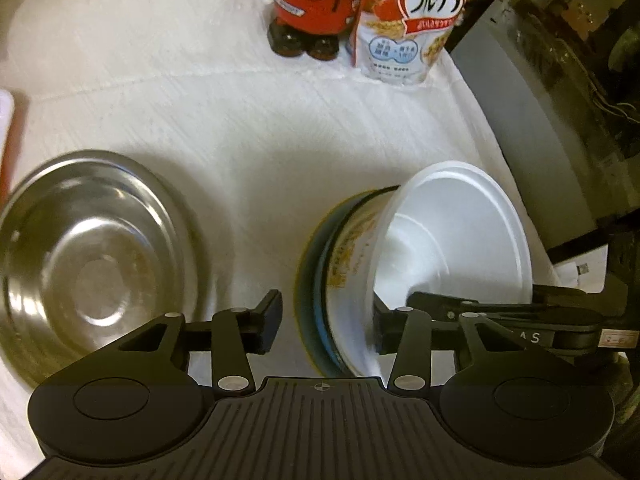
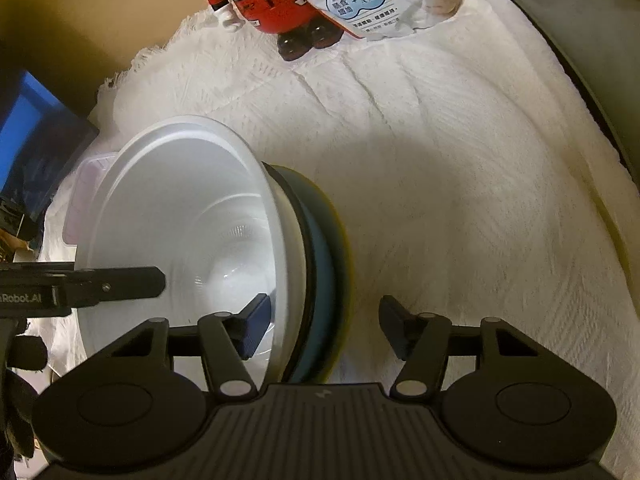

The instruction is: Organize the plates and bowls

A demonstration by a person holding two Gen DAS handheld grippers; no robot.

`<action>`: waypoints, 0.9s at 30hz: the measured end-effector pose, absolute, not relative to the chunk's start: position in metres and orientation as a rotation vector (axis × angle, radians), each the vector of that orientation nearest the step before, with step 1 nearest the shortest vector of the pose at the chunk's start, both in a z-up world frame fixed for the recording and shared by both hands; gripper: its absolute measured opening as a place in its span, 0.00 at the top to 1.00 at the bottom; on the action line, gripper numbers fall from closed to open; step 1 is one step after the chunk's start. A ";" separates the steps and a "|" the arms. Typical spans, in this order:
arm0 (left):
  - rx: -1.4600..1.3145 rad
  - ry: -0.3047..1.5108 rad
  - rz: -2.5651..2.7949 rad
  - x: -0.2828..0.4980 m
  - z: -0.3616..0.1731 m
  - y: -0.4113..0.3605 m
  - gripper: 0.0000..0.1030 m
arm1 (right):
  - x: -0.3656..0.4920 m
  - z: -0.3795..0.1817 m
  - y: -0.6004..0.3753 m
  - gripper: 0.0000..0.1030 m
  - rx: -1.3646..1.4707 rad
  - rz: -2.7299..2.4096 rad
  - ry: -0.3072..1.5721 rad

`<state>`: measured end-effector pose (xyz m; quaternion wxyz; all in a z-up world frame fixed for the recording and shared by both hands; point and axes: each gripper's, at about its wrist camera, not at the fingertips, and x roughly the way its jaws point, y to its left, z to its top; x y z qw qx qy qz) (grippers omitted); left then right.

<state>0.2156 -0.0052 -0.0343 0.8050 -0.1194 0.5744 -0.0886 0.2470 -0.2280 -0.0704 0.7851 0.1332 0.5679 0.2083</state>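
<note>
A white plastic bowl [image 1: 452, 232] [image 2: 180, 216] is nested in a white bowl with a gold pattern [image 1: 352, 248], which sits on a blue plate with a yellow rim [image 1: 316, 280] [image 2: 324, 248]. My left gripper [image 1: 328, 324] is open and straddles the stack's near-left edge, with one finger inside the white bowl and the other clear of the plate. My right gripper [image 2: 326, 326] is open and straddles the opposite edge, with a gap beside its outer finger. Each view shows a finger of the other gripper over the bowl [image 1: 440, 304] [image 2: 132, 278]. A steel bowl [image 1: 96, 248] rests to the left.
A white cloth [image 1: 240, 120] covers the table. A red figure-shaped bottle [image 1: 316, 0] and a cereal bag [image 1: 404, 28] stand at the back. A clear plastic container [image 2: 80, 200] lies behind the white bowl. A dark appliance [image 1: 560, 120] borders the table's right edge.
</note>
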 end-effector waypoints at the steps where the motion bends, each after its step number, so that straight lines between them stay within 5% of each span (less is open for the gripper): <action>1: -0.251 1.233 -0.189 0.217 -0.036 -0.007 0.54 | 0.248 -0.070 -0.229 0.41 0.290 0.448 1.227; 12: -0.306 1.284 -0.202 0.224 -0.059 -0.016 0.47 | 0.252 -0.073 -0.219 0.44 0.278 0.543 1.254; 17: -0.363 1.308 -0.193 0.234 -0.058 -0.020 0.32 | 0.258 -0.077 -0.221 0.44 0.315 0.579 1.246; 27: -0.284 1.278 -0.211 0.238 -0.042 -0.038 0.28 | 0.270 -0.086 -0.239 0.43 0.440 0.584 1.275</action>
